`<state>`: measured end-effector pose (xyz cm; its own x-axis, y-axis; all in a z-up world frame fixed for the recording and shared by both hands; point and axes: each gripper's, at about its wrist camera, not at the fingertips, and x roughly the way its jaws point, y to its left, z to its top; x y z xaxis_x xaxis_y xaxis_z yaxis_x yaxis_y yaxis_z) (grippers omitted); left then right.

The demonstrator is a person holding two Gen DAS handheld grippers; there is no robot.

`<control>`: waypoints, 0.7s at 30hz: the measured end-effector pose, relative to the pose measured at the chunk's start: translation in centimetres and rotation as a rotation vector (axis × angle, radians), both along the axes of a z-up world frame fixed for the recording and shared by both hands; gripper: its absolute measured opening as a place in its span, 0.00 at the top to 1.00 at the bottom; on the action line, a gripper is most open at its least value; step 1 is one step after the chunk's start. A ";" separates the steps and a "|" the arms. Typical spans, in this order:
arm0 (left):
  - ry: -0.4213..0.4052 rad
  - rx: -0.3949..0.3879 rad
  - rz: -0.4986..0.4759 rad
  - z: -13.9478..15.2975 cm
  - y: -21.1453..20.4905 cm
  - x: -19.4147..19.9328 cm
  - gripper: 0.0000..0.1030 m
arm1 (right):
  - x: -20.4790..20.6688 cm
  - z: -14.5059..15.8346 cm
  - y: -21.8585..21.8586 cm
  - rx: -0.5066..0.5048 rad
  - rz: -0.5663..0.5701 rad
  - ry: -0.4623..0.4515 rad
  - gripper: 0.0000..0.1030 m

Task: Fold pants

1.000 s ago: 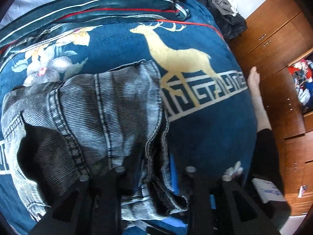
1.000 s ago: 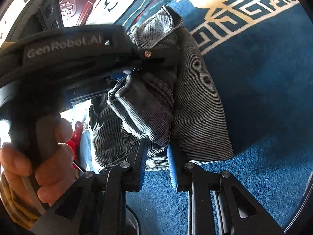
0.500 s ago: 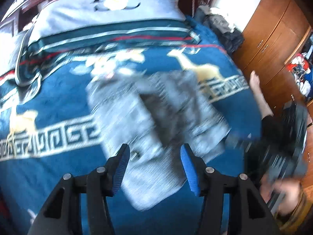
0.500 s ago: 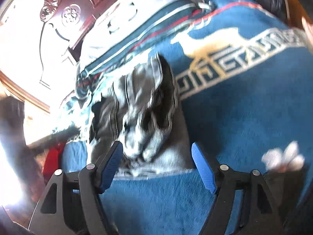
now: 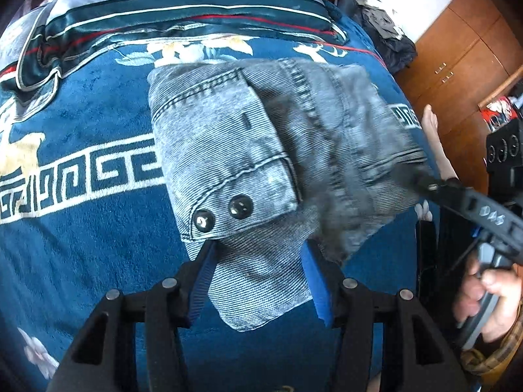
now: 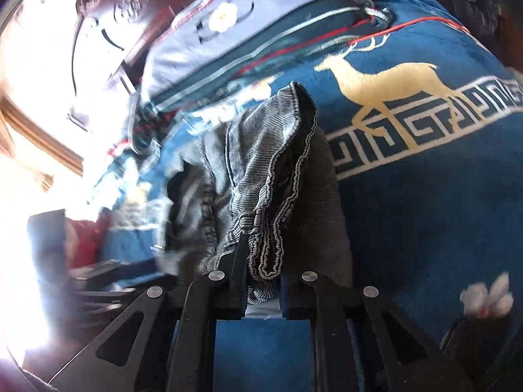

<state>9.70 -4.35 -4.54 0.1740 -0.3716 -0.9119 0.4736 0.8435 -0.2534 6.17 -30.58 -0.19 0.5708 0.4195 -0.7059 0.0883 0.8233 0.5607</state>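
Observation:
The grey striped denim pants (image 5: 248, 150) lie folded in a bundle on the blue deer-pattern blanket (image 5: 81, 228), waistband with two metal buttons facing me. My left gripper (image 5: 261, 261) is open, its blue pads either side of the bundle's near corner, above it. In the right wrist view my right gripper (image 6: 261, 271) is shut on the hem edge of the pants (image 6: 271, 196). The right gripper's finger also shows in the left wrist view at the bundle's right edge (image 5: 457, 192).
Pillows (image 5: 183, 9) lie at the head of the bed. A wooden wardrobe (image 5: 464, 55) stands to the right, with a pile of dark clothes (image 5: 389, 36) beside it. A bare foot (image 5: 434, 140) rests at the bed's right edge. A carved headboard (image 6: 108, 32) is far left.
Both grippers let go of the pants and pulled back. The left gripper has since come in open over the bundle's near corner. The right gripper has closed on the hem again.

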 end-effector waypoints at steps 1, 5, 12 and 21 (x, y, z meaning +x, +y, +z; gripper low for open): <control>0.006 0.002 -0.013 -0.1 0.2 0.0 0.45 | -0.2 0.0 -0.2 0.020 -0.013 -0.001 0.88; 0.040 0.014 -0.038 -1.9 0.5 0.2 0.44 | -1.2 -2.9 -0.9 0.024 -0.057 0.090 0.88; -0.012 0.015 -0.047 -2.0 0.4 -0.7 0.42 | -0.5 -5.2 -1.0 -0.047 -0.016 0.121 0.80; -0.088 -0.141 0.013 3.2 1.3 2.2 0.45 | 1.7 0.5 -3.4 -0.150 -0.023 -0.019 0.32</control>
<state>11.88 -3.09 -1.39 0.2568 -0.4918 -0.8320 0.4888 0.8087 -0.3271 7.84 -33.99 0.30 0.5925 0.2966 -0.7490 0.0985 0.8961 0.4328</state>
